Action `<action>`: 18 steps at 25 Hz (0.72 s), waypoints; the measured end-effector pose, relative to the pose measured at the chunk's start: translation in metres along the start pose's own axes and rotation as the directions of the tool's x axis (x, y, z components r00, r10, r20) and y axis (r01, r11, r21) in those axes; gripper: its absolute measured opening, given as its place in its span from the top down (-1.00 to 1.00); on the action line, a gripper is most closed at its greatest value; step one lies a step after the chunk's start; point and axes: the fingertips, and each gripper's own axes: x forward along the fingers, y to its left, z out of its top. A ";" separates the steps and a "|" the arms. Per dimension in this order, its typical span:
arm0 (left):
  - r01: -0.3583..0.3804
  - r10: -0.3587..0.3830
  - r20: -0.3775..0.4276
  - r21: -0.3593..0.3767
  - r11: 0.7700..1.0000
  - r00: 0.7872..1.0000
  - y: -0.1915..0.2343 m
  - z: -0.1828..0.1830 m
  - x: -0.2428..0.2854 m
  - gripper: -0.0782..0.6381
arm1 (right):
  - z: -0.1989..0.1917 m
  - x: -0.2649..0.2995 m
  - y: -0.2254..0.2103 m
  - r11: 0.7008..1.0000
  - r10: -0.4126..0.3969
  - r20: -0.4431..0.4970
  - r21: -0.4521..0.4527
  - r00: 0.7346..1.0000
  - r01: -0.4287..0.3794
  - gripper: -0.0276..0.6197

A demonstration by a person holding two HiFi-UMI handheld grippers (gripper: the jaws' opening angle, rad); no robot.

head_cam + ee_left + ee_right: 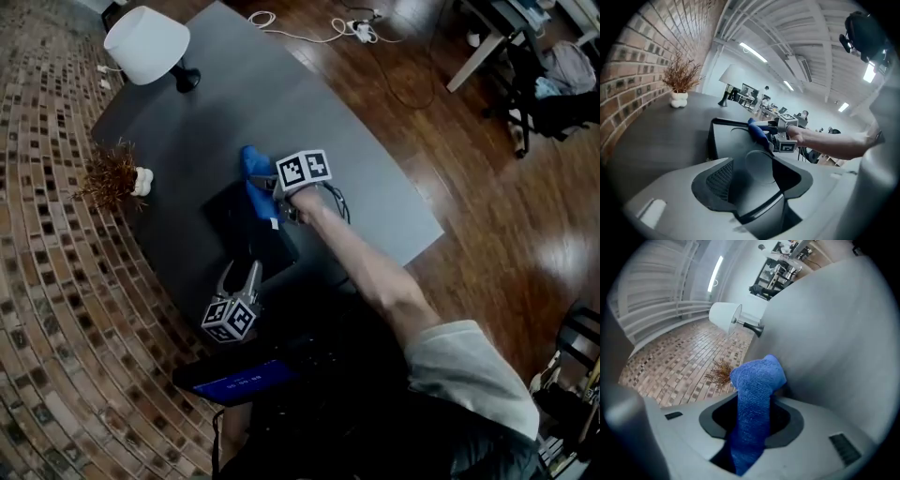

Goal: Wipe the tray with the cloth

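Observation:
A black tray (234,220) lies on the dark grey table (375,178). My right gripper (267,194) is shut on a blue cloth (253,173) at the tray's far edge. In the right gripper view the cloth (757,385) sticks up from between the jaws of the right gripper (752,425). My left gripper (240,274) is at the tray's near corner, its fingers (253,275) spread in a V. In the left gripper view the tray (726,140) runs on between the open jaws of the left gripper (757,176), with the cloth (758,133) and the right gripper (780,136) beyond.
A white-shaded lamp (147,44) stands at the table's far corner. A dried plant in a white vase (117,173) sits at the left edge by the brick surface. Cables (319,33) lie on the wooden floor beyond. A blue-lit device (244,380) is near me.

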 end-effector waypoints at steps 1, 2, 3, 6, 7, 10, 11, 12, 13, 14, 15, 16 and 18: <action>0.009 -0.009 -0.007 -0.013 1.000 1.000 -0.003 -0.006 0.002 0.09 | -0.012 -0.004 -0.002 1.000 0.001 -0.032 0.002 0.999 -0.001 0.48; 0.012 -0.013 -0.009 -0.013 1.000 1.000 -0.005 -0.010 0.005 0.09 | -0.026 -0.011 -0.003 1.000 0.005 -0.074 -0.009 0.997 -0.006 0.48; 0.007 -0.007 -0.008 -0.002 1.000 1.000 -0.006 -0.012 0.006 0.08 | -0.043 -0.021 -0.002 0.999 0.006 -0.128 -0.037 0.992 -0.011 0.48; -0.018 0.018 0.000 0.015 1.000 1.000 -0.002 -0.011 0.006 0.06 | -0.118 -0.059 -0.002 0.989 -0.024 -0.341 -0.146 0.940 -0.028 0.48; -0.023 0.023 0.003 0.011 1.000 1.000 -0.001 -0.011 0.006 0.06 | -0.148 -0.075 -0.004 0.984 -0.045 -0.424 -0.177 0.905 -0.033 0.48; -0.032 0.032 0.010 0.009 0.999 0.999 -0.002 -0.011 0.006 0.06 | -0.198 -0.112 -0.011 0.959 -0.128 -0.582 -0.280 0.803 -0.050 0.48; -0.035 0.034 0.010 0.012 0.999 0.999 -0.003 -0.011 0.006 0.06 | -0.187 -0.112 -0.014 0.944 -0.166 -0.565 -0.327 0.809 -0.035 0.48; -0.036 0.036 0.011 0.016 0.999 0.999 -0.003 -0.011 0.007 0.06 | -0.162 -0.106 -0.016 0.927 -0.204 -0.507 -0.376 0.837 -0.002 0.48; -0.035 0.035 0.014 0.019 0.999 0.999 -0.003 -0.011 0.007 0.06 | -0.127 -0.094 -0.016 0.908 -0.234 -0.418 -0.416 0.878 0.044 0.48; -0.034 0.033 0.017 0.022 0.999 0.999 -0.002 -0.011 0.007 0.06 | -0.089 -0.078 -0.015 0.895 -0.251 -0.312 -0.436 0.916 0.096 0.47; -0.031 0.030 0.020 0.024 0.999 0.999 -0.002 -0.011 0.007 0.06 | -0.052 -0.062 -0.013 0.889 -0.257 -0.207 -0.433 0.944 0.147 0.47; -0.028 0.027 0.020 0.026 0.999 0.999 -0.001 -0.012 0.007 0.06 | -0.021 -0.045 -0.013 0.892 -0.258 -0.121 -0.410 0.958 0.189 0.47; -0.020 0.019 0.018 0.027 0.999 1.000 -0.002 -0.014 0.007 0.06 | 0.014 -0.016 -0.017 0.904 -0.273 -0.049 -0.355 0.961 0.239 0.47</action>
